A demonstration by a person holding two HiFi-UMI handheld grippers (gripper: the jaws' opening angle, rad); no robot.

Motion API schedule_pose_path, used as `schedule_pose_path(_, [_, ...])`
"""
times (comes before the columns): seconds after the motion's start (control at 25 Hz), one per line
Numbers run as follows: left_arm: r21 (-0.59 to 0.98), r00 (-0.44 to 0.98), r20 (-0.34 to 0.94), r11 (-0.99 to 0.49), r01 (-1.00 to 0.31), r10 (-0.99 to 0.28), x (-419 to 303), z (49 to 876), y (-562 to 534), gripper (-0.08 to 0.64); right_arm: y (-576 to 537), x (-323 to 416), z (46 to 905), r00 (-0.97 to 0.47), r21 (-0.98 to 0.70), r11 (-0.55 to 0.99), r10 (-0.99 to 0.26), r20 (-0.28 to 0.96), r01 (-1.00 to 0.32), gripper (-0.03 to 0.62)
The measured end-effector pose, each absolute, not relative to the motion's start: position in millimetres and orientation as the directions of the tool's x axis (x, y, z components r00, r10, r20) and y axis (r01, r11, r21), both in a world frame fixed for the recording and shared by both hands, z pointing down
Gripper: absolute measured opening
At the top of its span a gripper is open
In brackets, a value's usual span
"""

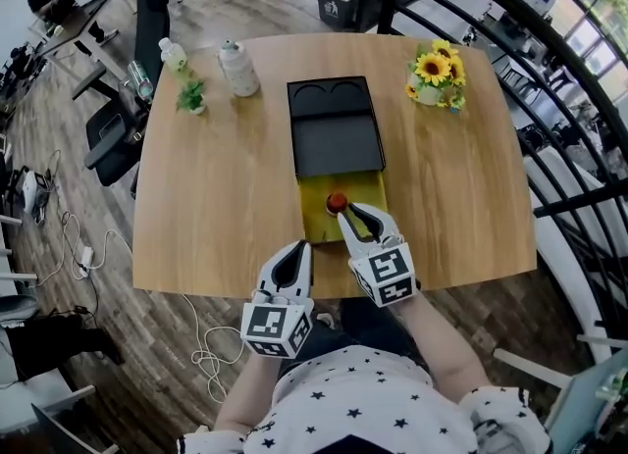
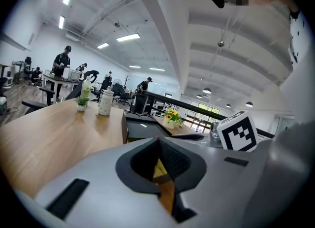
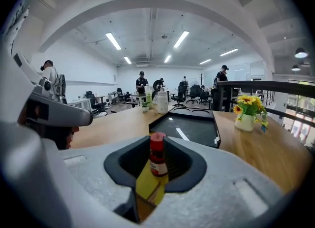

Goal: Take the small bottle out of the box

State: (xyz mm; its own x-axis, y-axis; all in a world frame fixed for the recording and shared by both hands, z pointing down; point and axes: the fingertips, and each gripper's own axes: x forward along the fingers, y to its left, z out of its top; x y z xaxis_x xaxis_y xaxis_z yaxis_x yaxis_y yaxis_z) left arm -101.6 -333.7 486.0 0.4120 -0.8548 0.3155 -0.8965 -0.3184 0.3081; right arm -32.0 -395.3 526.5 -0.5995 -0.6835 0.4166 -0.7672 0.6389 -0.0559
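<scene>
right, task is barely off the mark here: the small bottle [image 1: 337, 203] is not out yet. it's standing upright on its red cap end up, down in the yellow well of the box [image 1: 365, 190], near the edge closest to me, with the black lid [image 1: 334, 128] lying flat beyond it on the worktop [image 1: 216, 197]. so the whole lift is left to do, plus getting a proper hold first.

right hand-held gripper [image 1: 351, 213] is right at the box, nose over the yellow part, and in the right gripper view the bottle sits dead centre in the gap between the jaws. they stand partly apart, a modest opening, just wider than the bottle as far as i can judge, and i can't see the pads pressing on it. i'd call that lined up but not gripped. it holds nothing.

left hand-held gripper [image 1: 295, 252] hangs back at the near edge of the worktop, beside the box, not touching it. its own view shows the jaws brought together, tips meeting, nothing in them.

next, to my eye: close on the bottle, then raise it clear of the box wall.
</scene>
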Motion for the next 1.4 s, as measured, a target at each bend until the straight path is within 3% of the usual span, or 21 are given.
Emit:
schedule_pose_path(0.36, [0.312,0.384,0.336,-0.283,-0.907,-0.86,-106.1,495.2,-343.0,0.004,-410.4,-46.2,540.6,-0.621,-0.051,0.675,-0.643,0.449,-0.736,0.146])
schedule_pose_path(1.12, [0.308,0.394,0.329,-0.297,-0.904,-0.858,-103.3,489.9,-336.7,0.004,-419.2,-50.8,543.3,-0.591,-0.017,0.66,-0.661,0.462,-0.751,0.141])
schedule_pose_path(1.4, [0.295,0.398,0.314,-0.31,-0.904,-0.862,-104.9,479.5,-320.0,0.004,-405.4,-49.5,515.4,-0.594,-0.001,0.65,-0.693,0.408,-0.76,0.14])
